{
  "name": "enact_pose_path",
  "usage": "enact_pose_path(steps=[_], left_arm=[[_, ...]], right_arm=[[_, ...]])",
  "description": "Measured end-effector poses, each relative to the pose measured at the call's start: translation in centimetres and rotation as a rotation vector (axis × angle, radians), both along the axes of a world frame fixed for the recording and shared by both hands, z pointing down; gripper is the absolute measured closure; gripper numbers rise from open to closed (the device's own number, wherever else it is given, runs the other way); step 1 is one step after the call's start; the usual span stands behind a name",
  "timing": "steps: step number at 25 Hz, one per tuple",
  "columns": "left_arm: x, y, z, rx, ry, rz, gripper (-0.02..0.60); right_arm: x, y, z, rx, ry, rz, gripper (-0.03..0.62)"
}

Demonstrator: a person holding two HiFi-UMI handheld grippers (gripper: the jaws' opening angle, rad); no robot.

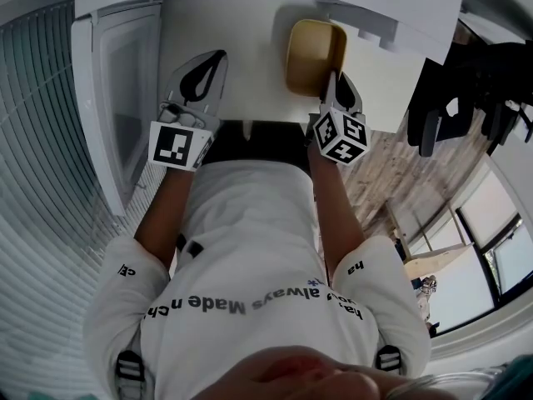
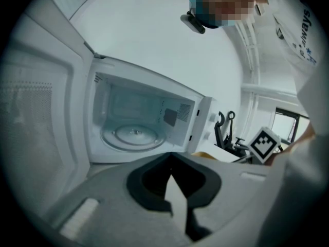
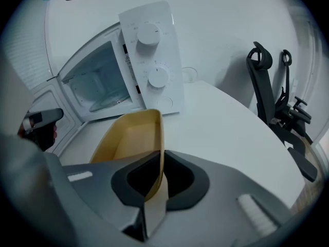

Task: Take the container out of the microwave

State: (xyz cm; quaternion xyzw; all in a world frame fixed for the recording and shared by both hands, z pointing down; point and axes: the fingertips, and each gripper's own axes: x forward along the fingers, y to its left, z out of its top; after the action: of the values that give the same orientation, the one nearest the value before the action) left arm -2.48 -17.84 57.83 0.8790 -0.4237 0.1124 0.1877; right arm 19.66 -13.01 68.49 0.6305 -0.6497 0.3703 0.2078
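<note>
Here, the fingers of the right gripper [image 3: 159, 156] are drawn in narrow on the near wall of the tan container [image 3: 131, 133], pinching its thin rim between them. The container is outside the microwave [image 3: 150, 60], open side up. It sits over the white desk [image 3: 226, 127], just on the near side of the microwave's dial panel [image 3: 154, 76]. Whether its base touches the desk cannot be told. In the head view it lies beyond the right gripper's tips, with the person's right arm [image 1: 333, 215] reaching toward it.

To the left, the fingers of the left gripper [image 2: 172, 158] are pressed together tip to tip, with only each other between them. This gripper points at the microwave's cavity, where the glass turntable [image 2: 134, 134] lies on the floor. The microwave door [image 2: 36, 117] stands swung open at the far left. The two grippers are side by side over the desk and well apart.
</note>
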Motion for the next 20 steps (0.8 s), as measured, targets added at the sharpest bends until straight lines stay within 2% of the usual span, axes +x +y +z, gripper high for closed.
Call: enact_pose_path(steps=[5,9,14,20], left_arm=[[0.1,-0.1,-0.2,0.004,0.001,0.007,0.578],[0.1,-0.1,-0.8,0.014,-0.001,0.016,0.578],[0.3,-0.2,-2.3,0.028,-0.004,0.031,0.578],[0.6,-0.6,-4.9,0.057,0.01,0.034,0.578]], right_arm=[[0.2,0.1,0.0,-0.008,0.017,0.002,0.521],[0.6,-0.4,-1.4,0.027,0.056,-0.015,0.522],[-0.1,-1.2,-5.1,0.114,0.164,-0.135,0.523],[-2.3,-2.5,-10.6,0.227,0.173,-0.251,0.531]])
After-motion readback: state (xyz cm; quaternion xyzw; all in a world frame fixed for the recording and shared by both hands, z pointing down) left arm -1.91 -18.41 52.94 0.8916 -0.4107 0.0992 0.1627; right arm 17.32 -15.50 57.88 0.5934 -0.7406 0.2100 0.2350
